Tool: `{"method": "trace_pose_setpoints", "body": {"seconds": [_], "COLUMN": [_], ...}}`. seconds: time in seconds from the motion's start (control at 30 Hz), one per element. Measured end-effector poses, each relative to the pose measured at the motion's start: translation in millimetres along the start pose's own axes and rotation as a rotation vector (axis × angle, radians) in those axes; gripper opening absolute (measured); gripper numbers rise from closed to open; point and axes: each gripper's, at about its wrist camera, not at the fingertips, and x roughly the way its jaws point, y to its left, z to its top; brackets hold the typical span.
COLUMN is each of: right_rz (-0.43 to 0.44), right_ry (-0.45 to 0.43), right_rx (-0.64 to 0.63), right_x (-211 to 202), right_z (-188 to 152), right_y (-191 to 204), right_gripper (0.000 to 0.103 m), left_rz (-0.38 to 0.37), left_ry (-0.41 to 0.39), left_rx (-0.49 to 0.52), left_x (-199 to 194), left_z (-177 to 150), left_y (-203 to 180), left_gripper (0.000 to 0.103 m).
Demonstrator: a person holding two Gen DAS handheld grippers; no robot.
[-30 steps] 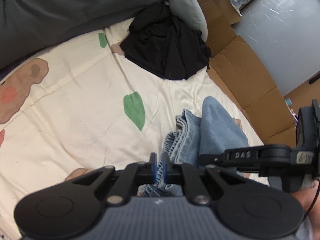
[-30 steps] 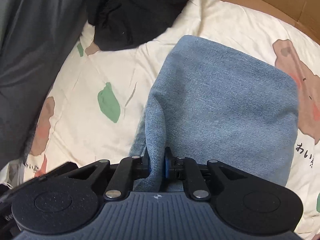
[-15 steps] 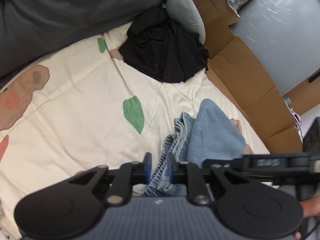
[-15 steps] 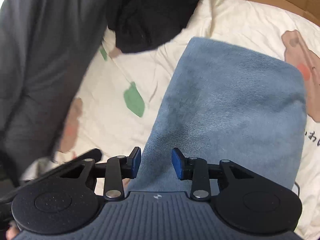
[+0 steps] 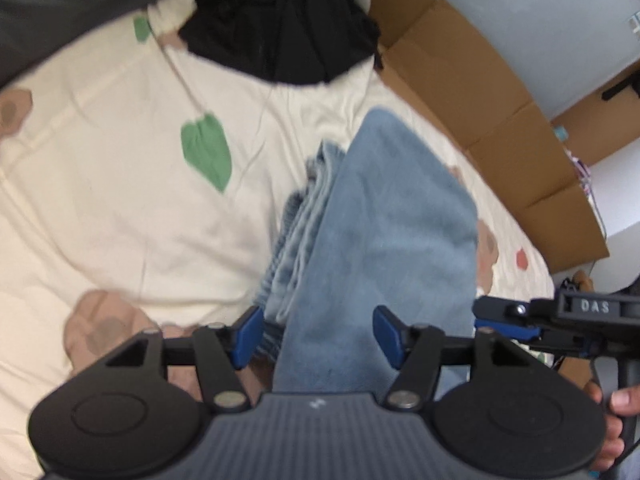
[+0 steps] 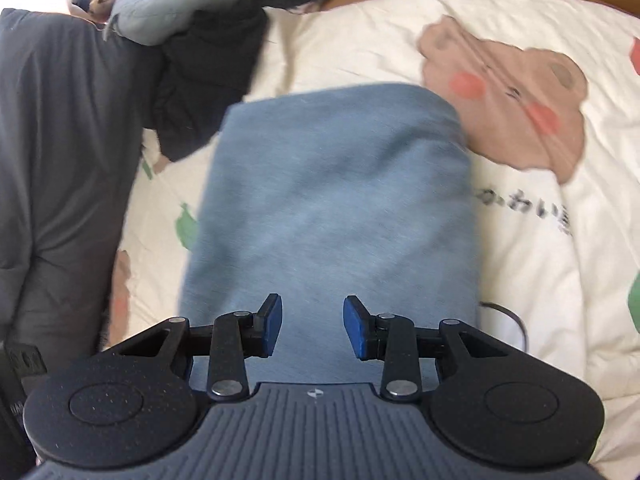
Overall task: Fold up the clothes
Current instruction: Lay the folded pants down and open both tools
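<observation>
Here the folded blue jeans (image 6: 336,208) lie flat on the cream bedsheet (image 6: 520,280), their stacked, gathered edges showing along the side nearer the green leaf print (image 5: 206,152). Above the jeans' near end, the left claw (image 5: 318,334) hovers with its blue pads spread wide, gripping nothing. The right claw (image 6: 312,326) likewise stands apart over the denim, holding nothing; in the left view it appears just beside the jeans, with a hand (image 5: 614,428) on its handle. Beyond the jeans' far end lies a crumpled black garment (image 5: 280,28). A brown bear print (image 6: 508,92) sits just beside the jeans, and flattened cardboard (image 5: 480,92) borders the bed beyond.
</observation>
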Motion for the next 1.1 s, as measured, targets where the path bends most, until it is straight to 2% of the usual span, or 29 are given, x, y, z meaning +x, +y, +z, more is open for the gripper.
{"method": "trace_pose_setpoints", "body": {"seconds": [0.07,0.1,0.2,0.3,0.4,0.53,0.57,0.63,0.77,0.83,0.9,0.97,1.03,1.1], "right_rz": [-0.016,-0.020,-0.014,-0.045,-0.043,-0.027,-0.023,0.003,-0.035,-0.032,-0.021,-0.002,0.023,0.030], "right_ry": [-0.009,-0.015,-0.028,-0.029,-0.042,-0.036,-0.035,-0.078,-0.167,-0.186,-0.201,-0.219,-0.228,-0.214], "right_rx": [0.012,0.024,0.083,0.122,0.125,0.168,0.181,0.219,0.241,0.261,0.279,0.304,0.330,0.321], "right_x": [-0.7,3.3,11.6,20.3,23.2,20.5,19.5,7.9,-7.8,-7.8,-4.4,0.8,5.8,7.9], "right_z": [-7.8,-11.7,-29.5,-53.3,-76.7,-96.4,-100.9,-105.7,-109.4,-109.2,-108.2,-108.1,-109.9,-115.1], "right_y": [-14.6,-18.4,-34.8,-43.2,-45.7,-54.8,-57.5,-66.8,-88.2,-100.4,-110.6,-119.2,-124.4,-122.7], "right_gripper": [0.039,0.039,0.039,0.035,0.031,0.017,0.016,0.016,0.019,0.017,0.018,0.020,0.020,0.020], "left_rz": [-0.016,-0.029,-0.031,-0.025,0.004,0.028,0.035,0.055,0.081,0.077,0.066,0.059,0.060,0.066], "left_ry": [0.026,0.039,0.039,0.038,0.041,0.046,0.046,0.048,0.049,0.057,0.069,0.087,0.090,0.090], "left_rx": [-0.022,-0.035,-0.048,-0.049,-0.015,-0.006,0.003,0.035,0.086,0.086,0.078,0.079,0.080,0.082], "left_x": [7.3,9.8,8.3,4.2,2.7,2.9,2.4,0.7,-6.4,-8.5,-8.3,-4.6,-2.6,-1.7], "left_z": [-3.3,-4.3,-4.5,-1.6,-0.9,0.9,1.4,1.9,2.1,1.7,-0.9,-4.5,-7.1,-9.0], "left_y": [4.5,6.5,10.9,12.3,8.3,7.0,5.9,2.9,-0.4,-0.1,1.3,1.3,1.5,1.9], "left_gripper": [0.052,0.041,0.028,0.022,0.021,0.021,0.021,0.027,0.031,0.042,0.048,0.048,0.034,0.030]}}
